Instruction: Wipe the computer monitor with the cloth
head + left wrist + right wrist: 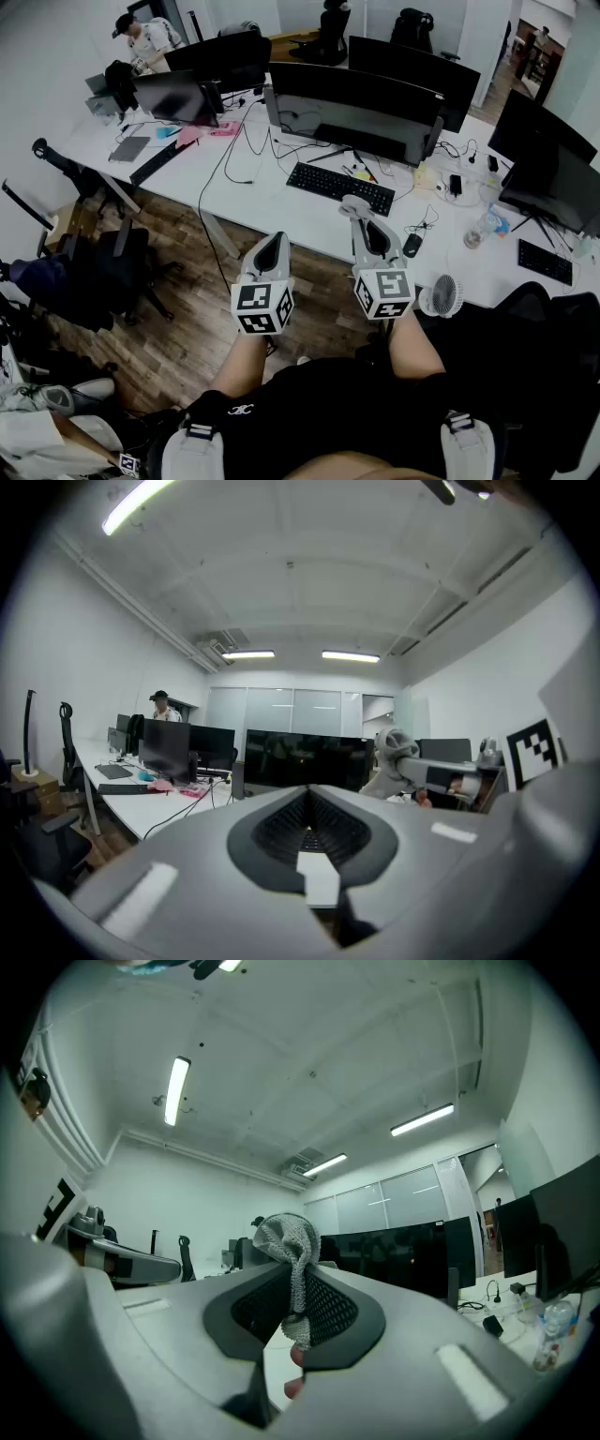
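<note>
Our right gripper pinches the grey cloth over the near edge of the table, facing the monitor; our left gripper is pressed together, empty.

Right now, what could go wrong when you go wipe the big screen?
1. The cloth is pinched only by a thin strip in the right gripper, so it might slip out.
2. The keyboard and loose cables lie before the monitor; reaching over could bump them.
</note>
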`<action>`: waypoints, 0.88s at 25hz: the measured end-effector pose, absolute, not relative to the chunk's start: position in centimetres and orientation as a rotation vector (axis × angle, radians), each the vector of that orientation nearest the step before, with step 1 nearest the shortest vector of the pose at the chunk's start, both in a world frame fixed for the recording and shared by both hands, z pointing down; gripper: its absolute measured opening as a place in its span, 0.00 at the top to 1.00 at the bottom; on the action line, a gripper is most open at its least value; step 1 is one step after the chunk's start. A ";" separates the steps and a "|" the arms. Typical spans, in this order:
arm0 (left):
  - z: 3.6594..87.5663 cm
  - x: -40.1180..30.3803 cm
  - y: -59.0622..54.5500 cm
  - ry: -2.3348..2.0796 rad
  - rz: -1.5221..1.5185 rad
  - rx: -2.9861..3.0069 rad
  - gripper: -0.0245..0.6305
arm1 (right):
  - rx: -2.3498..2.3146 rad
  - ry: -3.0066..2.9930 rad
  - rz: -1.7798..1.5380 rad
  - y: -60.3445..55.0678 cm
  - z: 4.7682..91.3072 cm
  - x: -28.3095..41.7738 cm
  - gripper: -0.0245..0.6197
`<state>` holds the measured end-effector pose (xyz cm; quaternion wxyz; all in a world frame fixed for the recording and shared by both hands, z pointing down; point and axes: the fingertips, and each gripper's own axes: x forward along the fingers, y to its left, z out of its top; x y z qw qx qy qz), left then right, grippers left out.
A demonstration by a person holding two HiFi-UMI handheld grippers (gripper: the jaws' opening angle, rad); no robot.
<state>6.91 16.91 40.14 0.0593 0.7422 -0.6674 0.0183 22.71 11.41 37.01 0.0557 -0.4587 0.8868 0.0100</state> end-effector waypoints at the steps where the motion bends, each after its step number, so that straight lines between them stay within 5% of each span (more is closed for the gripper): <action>1: 40.0 6.7 16.9 -2.021 0.054 2.247 0.88 | -1.386 2.686 0.013 11.4 37.0 22.5 0.91; 22: 40.7 -2.2 18.7 -2.017 0.009 2.228 0.88 | -1.362 2.671 -0.018 12.4 35.8 13.9 0.91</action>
